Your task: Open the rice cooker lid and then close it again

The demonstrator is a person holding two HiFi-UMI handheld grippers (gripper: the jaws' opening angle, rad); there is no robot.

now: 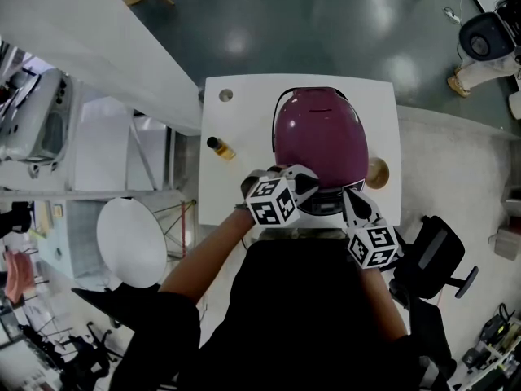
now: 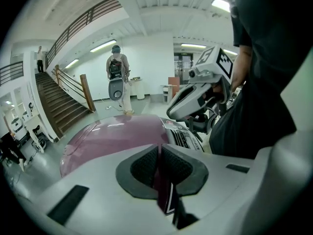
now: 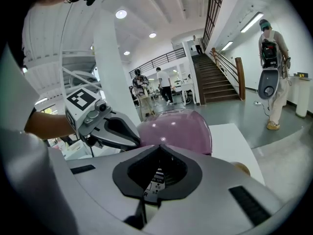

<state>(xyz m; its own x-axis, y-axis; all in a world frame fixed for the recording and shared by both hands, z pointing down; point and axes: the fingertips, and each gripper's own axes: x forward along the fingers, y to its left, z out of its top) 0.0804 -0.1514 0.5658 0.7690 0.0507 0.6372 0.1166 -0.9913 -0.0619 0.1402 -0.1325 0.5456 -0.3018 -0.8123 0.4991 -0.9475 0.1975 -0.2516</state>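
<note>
Operator: seen from above in dark clothing, both forearms reaching over the near edge of a white table (image 1: 236, 190), a marker-cubed tool in each hand.
Left gripper (image 2: 159, 148): jaws drawn together with only a thin slit between the dark pads. Purple plastic shows through the slit, and nothing is visibly pinched. It sits low at the near-left front of the cooker; whether it touches the shell cannot be told.
Right gripper (image 3: 159, 150): jaws closed tight and empty, poised at the cooker's near-right front. Printed panel markings show just below the tips.
Rice cooker (image 1: 319, 141): a glossy purple dome standing right of centre on the table, its lid down. The grey control panel (image 2: 185, 137) faces the operator, between the two tools.
Tabletop: a small amber bottle (image 1: 220, 147) lies to the cooker's left, clear of it. A tan round object (image 1: 377, 172) sits just beside the cooker's right flank. A round hole (image 1: 225, 95) marks the far-left corner.
Beside the table: a black office chair (image 1: 435, 255) stands at the operator's right and a white round seat (image 1: 130, 241) at the left.
Background: a polished grey floor leads to a wooden-railed staircase (image 3: 215, 82), where a person with a backpack (image 3: 271, 72) walks past.
</note>
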